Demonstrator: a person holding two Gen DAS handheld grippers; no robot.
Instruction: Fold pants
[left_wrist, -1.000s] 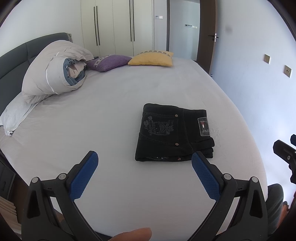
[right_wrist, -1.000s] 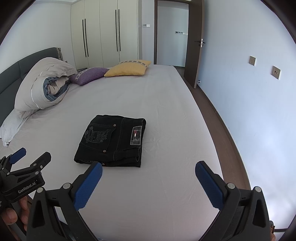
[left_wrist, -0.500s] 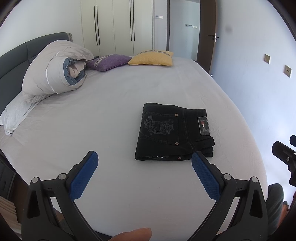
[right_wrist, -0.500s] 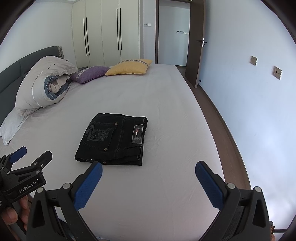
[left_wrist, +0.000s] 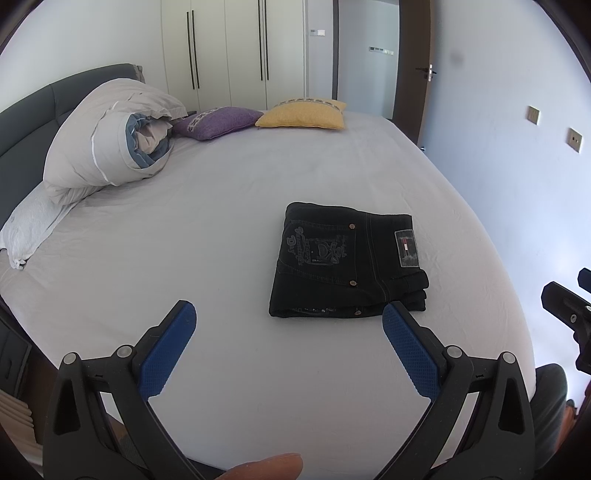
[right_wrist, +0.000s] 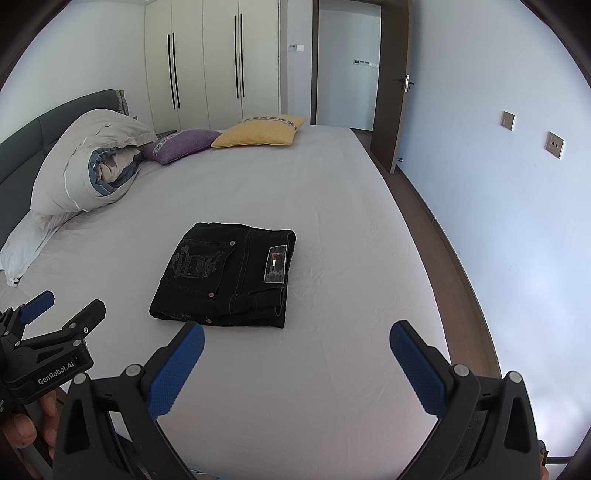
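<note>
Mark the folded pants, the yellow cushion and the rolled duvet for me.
folded pants (left_wrist: 343, 266): left wrist view, on the top layer beside the embroidered back pocket.
yellow cushion (right_wrist: 258, 134): right wrist view, on the middle of its top face.
rolled duvet (left_wrist: 99, 147): left wrist view, on its pale outer cover.

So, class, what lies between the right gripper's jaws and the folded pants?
Only bare bed sheet separates the right gripper from the pants, per the right wrist view.

The left tool hangs over the bed's near edge, jaws spread wide and empty. Folded black pants lie just ahead, right of its midline, apart from its fingers. The right tool shows far right. Bedding lies ahead left.
</note>
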